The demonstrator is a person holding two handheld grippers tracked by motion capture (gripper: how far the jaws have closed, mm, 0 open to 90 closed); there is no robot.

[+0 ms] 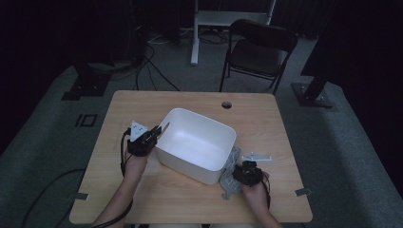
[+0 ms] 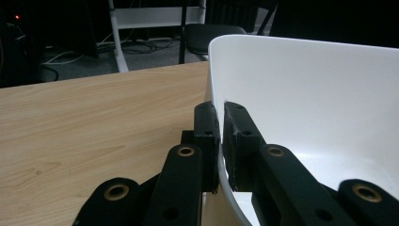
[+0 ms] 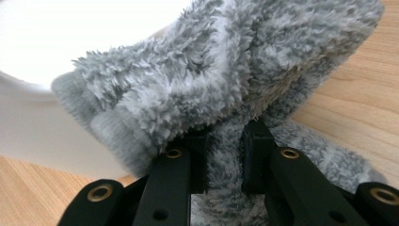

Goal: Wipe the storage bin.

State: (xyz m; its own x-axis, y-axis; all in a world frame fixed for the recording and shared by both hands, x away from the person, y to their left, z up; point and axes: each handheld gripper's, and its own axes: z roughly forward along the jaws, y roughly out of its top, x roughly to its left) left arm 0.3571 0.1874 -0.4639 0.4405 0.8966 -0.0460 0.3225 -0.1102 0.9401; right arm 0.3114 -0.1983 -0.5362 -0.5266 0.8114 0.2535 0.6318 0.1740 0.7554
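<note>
Now | step: left gripper (image 1: 153, 135) jaws clamp white tub (image 1: 223, 130) rim at 9 o'clock | right gripper (image 1: 245, 172) jaws pinch fuzzy grey sock (image 3: 226, 80) at 4 o'clock | next: likely lift sock over rim, release inside

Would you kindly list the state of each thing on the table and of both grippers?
White tub: upright on the table, empty as far as can be seen, its rim pinched on one side.
Grey fluffy cloth: bunched beside the tub, partly on the table, gripped.
Left gripper: shut on the tub's rim.
Right gripper: shut on the cloth.
Black folding chair: unfolded, nobody on it.
</note>
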